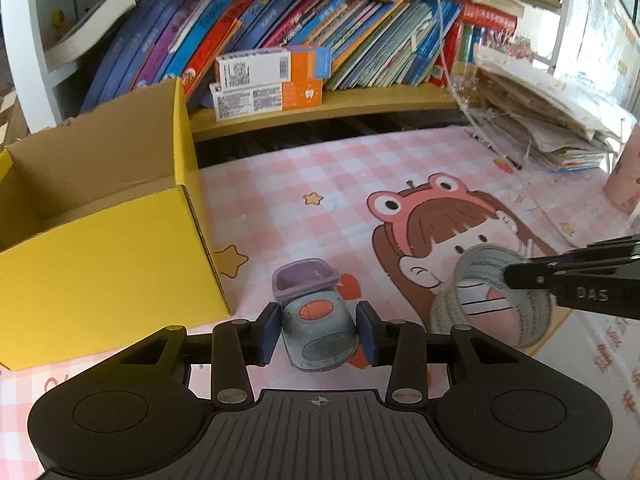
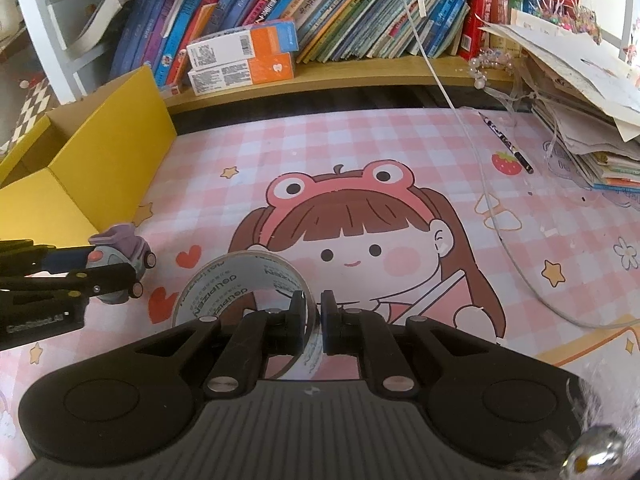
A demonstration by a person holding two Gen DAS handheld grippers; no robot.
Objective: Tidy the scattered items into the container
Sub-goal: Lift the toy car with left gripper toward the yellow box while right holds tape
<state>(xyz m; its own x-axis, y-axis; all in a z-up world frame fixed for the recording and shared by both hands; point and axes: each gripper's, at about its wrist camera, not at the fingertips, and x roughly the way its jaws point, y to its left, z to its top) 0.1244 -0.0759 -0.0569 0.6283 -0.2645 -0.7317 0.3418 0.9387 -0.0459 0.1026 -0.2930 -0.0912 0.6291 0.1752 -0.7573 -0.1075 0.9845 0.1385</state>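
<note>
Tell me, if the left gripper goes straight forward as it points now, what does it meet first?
The left gripper is already shut on the small grey-and-purple toy car. Beyond the car lies only the pink checked desk mat, then probably the wooden bookshelf ledge, though depth is unclear. The yellow cardboard box stands off to the left.

Pink checked desk mat point(image 2: 360, 148) with cartoon frog-hat girl print across the desk. Behind the mat, wooden shelf point(image 1: 360, 100) packed with leaning books point(image 1: 280, 12); two orange-white boxes point(image 1: 272, 80) stacked on its front edge. Right of the mat, messy paper pile point(image 2: 580, 112). White cable point(image 2: 460, 112) trailing over the mat. Bright daylight from right.
</note>
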